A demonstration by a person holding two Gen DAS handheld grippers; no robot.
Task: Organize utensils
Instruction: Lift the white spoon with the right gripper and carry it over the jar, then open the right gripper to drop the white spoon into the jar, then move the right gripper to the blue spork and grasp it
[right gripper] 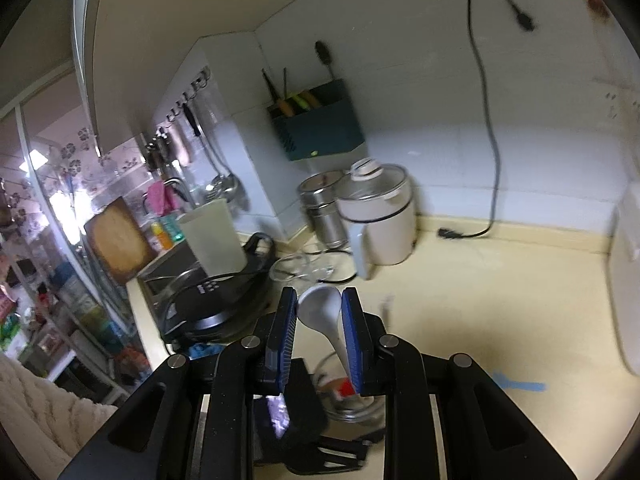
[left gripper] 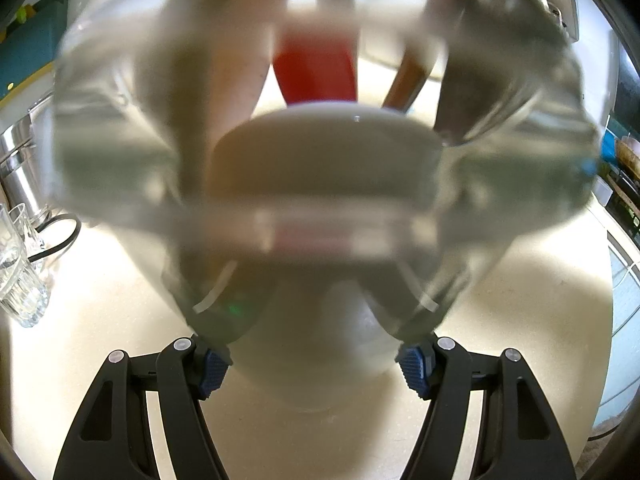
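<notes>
No writing is readable. A cream counter (right gripper: 480, 292) runs under white tiled walls. The left hand-held gripper (left gripper: 316, 364) clamps a clear glass jar (left gripper: 320, 184) holding utensils; the right hand-held gripper (right gripper: 320, 332), nearly closed, pinches a grey ladle (right gripper: 320, 312) above that jar
</notes>
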